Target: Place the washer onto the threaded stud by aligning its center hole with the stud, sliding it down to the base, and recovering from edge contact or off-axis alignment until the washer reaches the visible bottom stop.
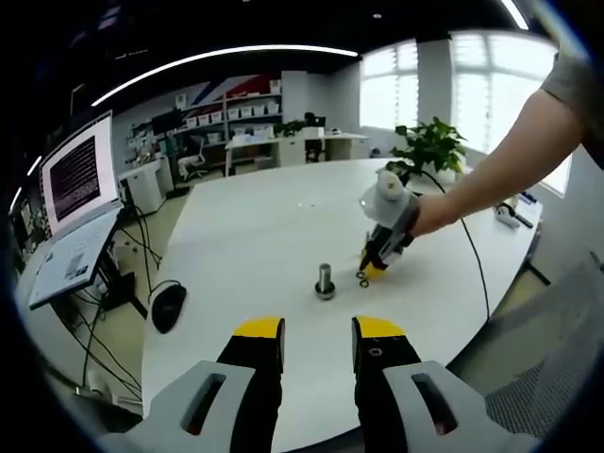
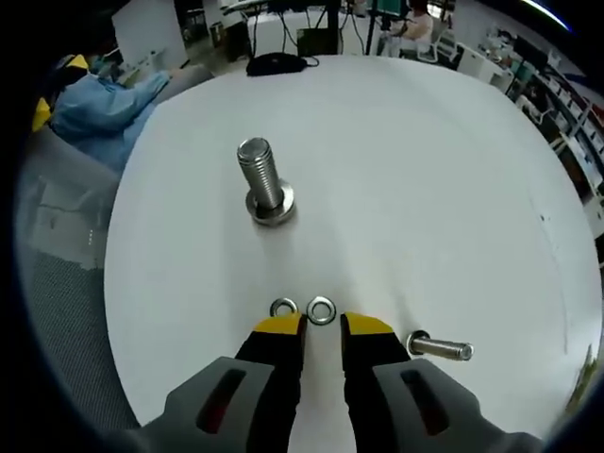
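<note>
A threaded steel stud (image 2: 264, 179) stands upright, head down, on the white table (image 2: 425, 189). Two small washers lie flat on the table, one (image 2: 322, 309) just ahead of the gap of my right gripper (image 2: 322, 326), the other (image 2: 283, 307) in front of its left fingertip. The right gripper's jaws stand slightly apart and hold nothing. In the left gripper view, the stud (image 1: 325, 281) is mid-table, with the right gripper (image 1: 376, 261) tipped down beside the washers (image 1: 362, 276) to its right. My left gripper (image 1: 318, 332) hangs open near the table's edge, well short of the stud.
A second bolt (image 2: 439, 348) lies on its side to the right of the right gripper. A black mouse (image 1: 168, 305) sits near the table's left edge, with an open laptop (image 1: 75, 217) beyond it. A plant (image 1: 429, 146) and a black cable (image 1: 472, 245) occupy the far right.
</note>
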Available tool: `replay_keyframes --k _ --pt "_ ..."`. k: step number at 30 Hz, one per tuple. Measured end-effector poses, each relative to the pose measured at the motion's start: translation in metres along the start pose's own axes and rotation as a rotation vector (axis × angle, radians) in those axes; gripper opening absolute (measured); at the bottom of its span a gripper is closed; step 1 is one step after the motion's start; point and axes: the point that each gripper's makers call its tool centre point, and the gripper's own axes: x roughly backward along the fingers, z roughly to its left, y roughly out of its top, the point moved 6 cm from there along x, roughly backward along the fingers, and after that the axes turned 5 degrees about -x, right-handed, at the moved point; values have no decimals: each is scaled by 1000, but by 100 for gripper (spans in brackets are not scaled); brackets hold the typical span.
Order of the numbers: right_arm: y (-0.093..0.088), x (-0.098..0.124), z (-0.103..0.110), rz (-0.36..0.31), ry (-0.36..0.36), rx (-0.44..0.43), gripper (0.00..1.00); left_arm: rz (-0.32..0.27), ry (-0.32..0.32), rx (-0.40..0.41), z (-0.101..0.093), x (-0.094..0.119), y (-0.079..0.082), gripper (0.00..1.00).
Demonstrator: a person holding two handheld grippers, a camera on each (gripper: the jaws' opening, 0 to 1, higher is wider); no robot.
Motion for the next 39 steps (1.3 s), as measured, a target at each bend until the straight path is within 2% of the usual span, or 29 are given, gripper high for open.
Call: replay_keyframes --k 6,9,12,20,29,34,39 --pt "5 -2 -3 46 31 21 17 -3 -1 1 0 0 0 27" --pt "9 -2 -3 110 43 74 17 -3 -4 0 -1 0 0 27" --pt "14 -5 -2 168 40 120 16 -4 -4 2 -1 0 0 27" --pt "20 -7 0 225 38 183 15 -7 -3 4 -1 1 1 27" --pt "29 -11 4 374 19 243 15 -4 -3 5 0 1 1 27" --pt "28 -11 3 382 6 241 15 -9 -1 8 0 1 1 27" --pt "24 -8 1 328 17 195 15 -11 1 14 1 1 1 27"
